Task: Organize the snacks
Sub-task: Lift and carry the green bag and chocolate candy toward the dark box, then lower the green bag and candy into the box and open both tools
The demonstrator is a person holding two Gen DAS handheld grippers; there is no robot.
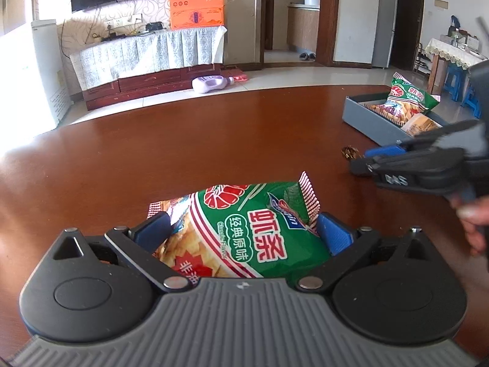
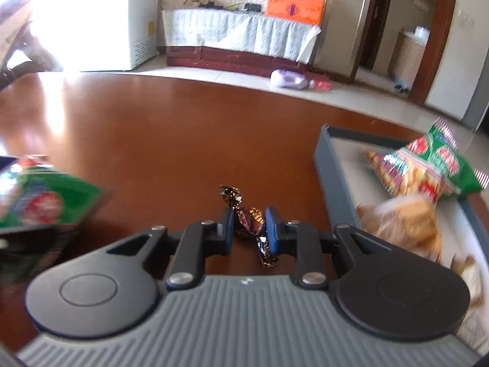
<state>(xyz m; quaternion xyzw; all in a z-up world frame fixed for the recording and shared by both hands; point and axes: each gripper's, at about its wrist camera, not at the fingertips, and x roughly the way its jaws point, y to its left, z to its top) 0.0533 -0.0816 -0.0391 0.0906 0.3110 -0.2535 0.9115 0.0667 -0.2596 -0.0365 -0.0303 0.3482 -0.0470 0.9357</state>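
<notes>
My left gripper [image 1: 241, 231] is shut on a green shrimp-chip bag [image 1: 244, 226]; its blue pads press the bag's two sides just above the brown table [image 1: 183, 140]. The same bag [image 2: 39, 198] appears blurred at the left of the right wrist view. My right gripper [image 2: 249, 229] is shut on a brown foil-wrapped candy [image 2: 247, 221], whose twisted ends stick out in front and behind. In the left wrist view the right gripper [image 1: 362, 159] reaches in from the right with the candy [image 1: 350, 152] at its tips.
A grey tray [image 2: 330, 165] stands on the table to the right, its wall [image 1: 366, 122] facing me. It holds another green chip bag [image 2: 428, 165] and a bread packet [image 2: 406, 223]. A hand [image 1: 470, 220] grips the right tool. A purple bottle [image 1: 211, 83] lies on the floor beyond.
</notes>
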